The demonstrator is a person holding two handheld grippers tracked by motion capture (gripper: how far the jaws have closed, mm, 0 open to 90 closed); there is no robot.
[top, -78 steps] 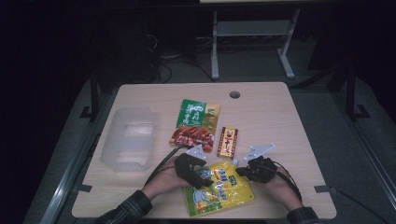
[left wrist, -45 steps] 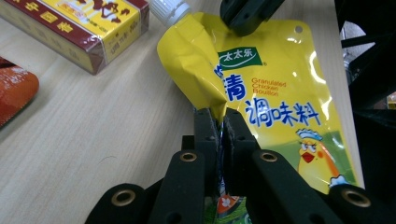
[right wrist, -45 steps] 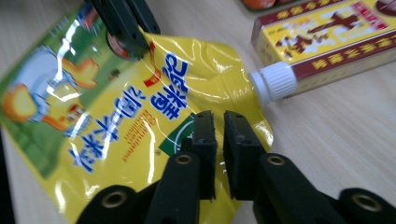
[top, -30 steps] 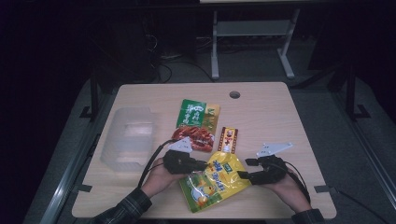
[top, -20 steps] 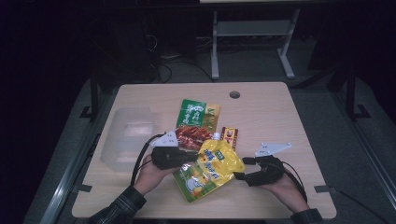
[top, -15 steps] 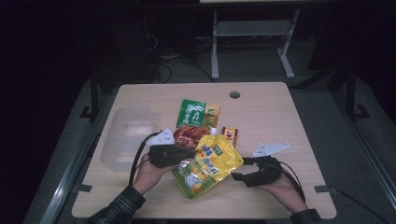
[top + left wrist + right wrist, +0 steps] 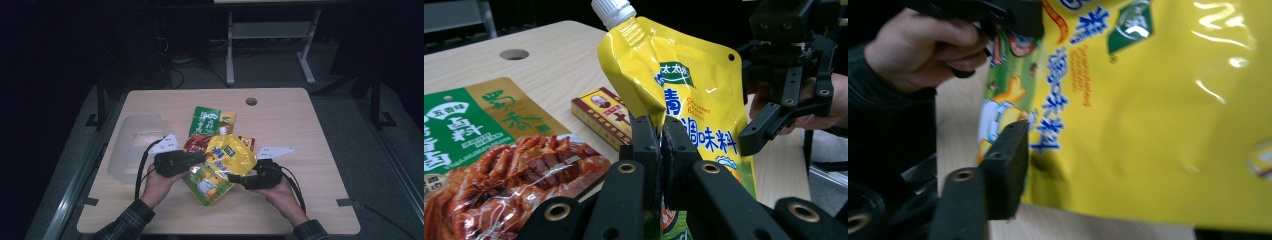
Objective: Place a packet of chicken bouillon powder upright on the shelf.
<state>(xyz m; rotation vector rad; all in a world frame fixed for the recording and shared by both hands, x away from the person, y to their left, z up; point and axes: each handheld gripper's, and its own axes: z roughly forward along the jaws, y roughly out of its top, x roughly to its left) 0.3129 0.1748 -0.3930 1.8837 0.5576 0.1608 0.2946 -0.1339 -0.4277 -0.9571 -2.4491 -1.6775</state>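
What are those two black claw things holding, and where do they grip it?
The left gripper pinches the yellow spouted pouch at its side edge; the right gripper, fingers apart, holds nothing.

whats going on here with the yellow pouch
A person works two handheld grippers at a wooden table. The left gripper is shut on an edge of the yellow spouted pouch, holding it tilted up off the table. The right gripper sits at the pouch's other side, its jaws just closing with the pouch's edge at them, not yet clearly gripping. A green packet, a red sausage pack, a small box and a clear container lie nearby.
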